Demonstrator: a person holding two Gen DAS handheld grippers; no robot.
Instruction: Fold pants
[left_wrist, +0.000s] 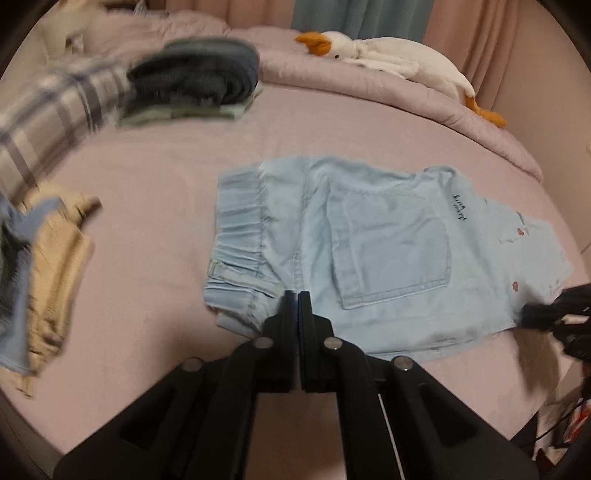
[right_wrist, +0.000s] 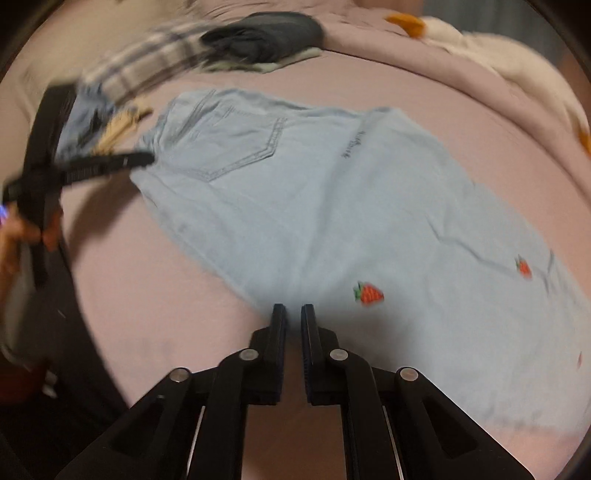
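Closest to us in the left wrist view, the left gripper (left_wrist: 297, 295) sits bottom centre with its jaws pressed together on nothing, tips over the near hem of the light blue denim pants (left_wrist: 369, 251); in the right wrist view the right gripper (right_wrist: 293, 310) is likewise closed to a sliver and empty, at the bottom centre by the pants' near edge. We see the pink bed sheet (left_wrist: 166, 177) filling most of both views, with bare sheet at lower left and between the pants and the bunched comforter (left_wrist: 369, 92) at the top. The pants lie flat across the frame centre, already doubled once, elastic waistband (left_wrist: 240, 229) to the left and the strawberry-embroidered end (right_wrist: 369, 293) to the right. We judge them light, soft and limp, likely to sag and crease, so we would pinch corners of the waistband and the opposite hem through both layers. Top left holds a stack of folded clothes (left_wrist: 195, 81) beside a plaid garment (left_wrist: 55, 122); a tan and blue pile (left_wrist: 48, 266) sits at the left edge, and a plush goose (left_wrist: 388, 55) lies at upper right, all apart from the pants.
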